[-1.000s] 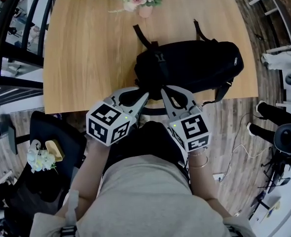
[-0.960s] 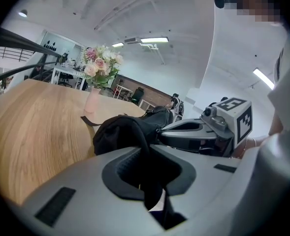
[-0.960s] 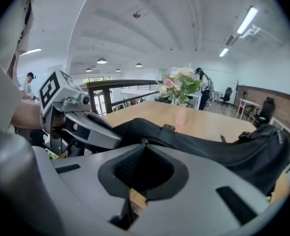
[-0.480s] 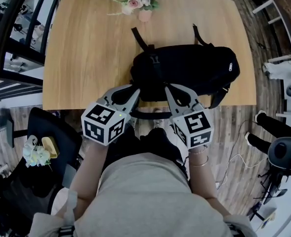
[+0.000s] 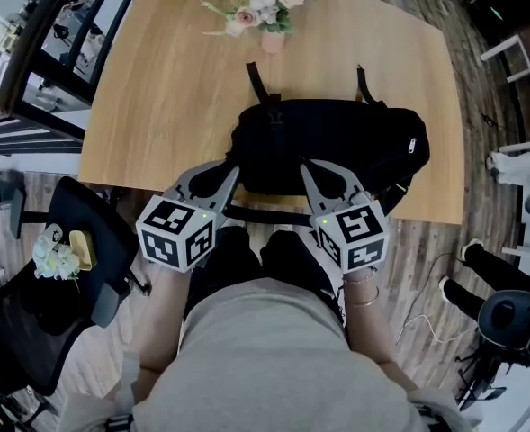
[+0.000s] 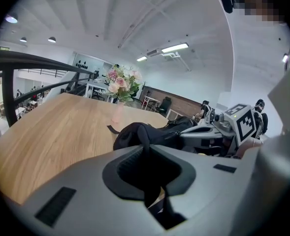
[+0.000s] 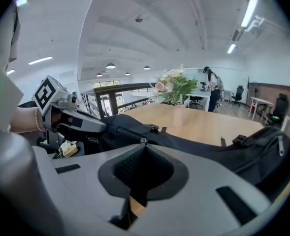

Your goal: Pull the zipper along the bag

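A black bag (image 5: 336, 142) lies across the near part of the wooden table (image 5: 157, 88). My left gripper (image 5: 235, 171) is at the bag's front left corner, shut on a fold of its black fabric (image 6: 144, 134). My right gripper (image 5: 304, 166) sits a hand's width to the right along the bag's front edge. Its jaws are shut on the small zipper pull (image 7: 143, 141), and the zipper line runs off to the left. Each gripper shows in the other's view: the right gripper (image 6: 209, 134) and the left gripper (image 7: 80, 122).
A pink vase of flowers (image 5: 269, 3) stands at the table's far edge behind the bag. Two bag straps (image 5: 257, 79) lie toward it. Another strap (image 5: 265, 214) hangs below the table's front edge. A dark chair (image 5: 76, 268) stands at the left, near a railing (image 5: 31, 70).
The two grippers' tips were close together at the bag's front. Now the left gripper has moved left, away from the right one, with the bag's fabric in it.
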### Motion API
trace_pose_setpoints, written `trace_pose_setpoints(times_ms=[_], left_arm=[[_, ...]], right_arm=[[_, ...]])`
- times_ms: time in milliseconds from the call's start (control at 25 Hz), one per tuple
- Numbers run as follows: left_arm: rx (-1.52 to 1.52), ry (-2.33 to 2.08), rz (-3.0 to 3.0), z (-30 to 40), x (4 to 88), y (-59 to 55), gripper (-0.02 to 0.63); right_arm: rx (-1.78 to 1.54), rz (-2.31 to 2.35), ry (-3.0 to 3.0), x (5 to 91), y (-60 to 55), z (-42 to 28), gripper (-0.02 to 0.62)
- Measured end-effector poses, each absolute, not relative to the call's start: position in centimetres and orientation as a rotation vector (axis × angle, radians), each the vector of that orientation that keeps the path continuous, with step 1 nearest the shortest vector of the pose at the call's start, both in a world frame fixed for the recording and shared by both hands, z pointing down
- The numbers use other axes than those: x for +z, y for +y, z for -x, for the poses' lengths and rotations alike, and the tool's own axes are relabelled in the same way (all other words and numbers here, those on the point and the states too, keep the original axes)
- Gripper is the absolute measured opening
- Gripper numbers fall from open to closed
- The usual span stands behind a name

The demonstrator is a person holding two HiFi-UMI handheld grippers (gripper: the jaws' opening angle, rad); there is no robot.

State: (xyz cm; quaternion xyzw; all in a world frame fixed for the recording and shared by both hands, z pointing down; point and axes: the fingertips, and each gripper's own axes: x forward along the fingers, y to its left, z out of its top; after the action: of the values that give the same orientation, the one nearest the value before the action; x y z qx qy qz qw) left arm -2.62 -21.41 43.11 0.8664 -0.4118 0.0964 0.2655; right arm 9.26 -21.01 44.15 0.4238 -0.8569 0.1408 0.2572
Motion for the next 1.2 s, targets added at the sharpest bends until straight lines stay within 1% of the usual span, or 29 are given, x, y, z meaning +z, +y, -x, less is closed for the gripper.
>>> trace_pose_setpoints(times_ms=[760, 1200], left_arm=[[0.199, -1.384, -2.217, 4.4, 42.7, -21.3, 0.043], [0.200, -1.504, -2.153, 5.3, 42.9, -21.2, 0.041]], right_arm=[[0.361, -1.066, -2.371, 44.0, -21.4, -12.2, 0.011], [0.394, -1.168, -2.343, 43.8, -22.2, -17.2, 0.011]])
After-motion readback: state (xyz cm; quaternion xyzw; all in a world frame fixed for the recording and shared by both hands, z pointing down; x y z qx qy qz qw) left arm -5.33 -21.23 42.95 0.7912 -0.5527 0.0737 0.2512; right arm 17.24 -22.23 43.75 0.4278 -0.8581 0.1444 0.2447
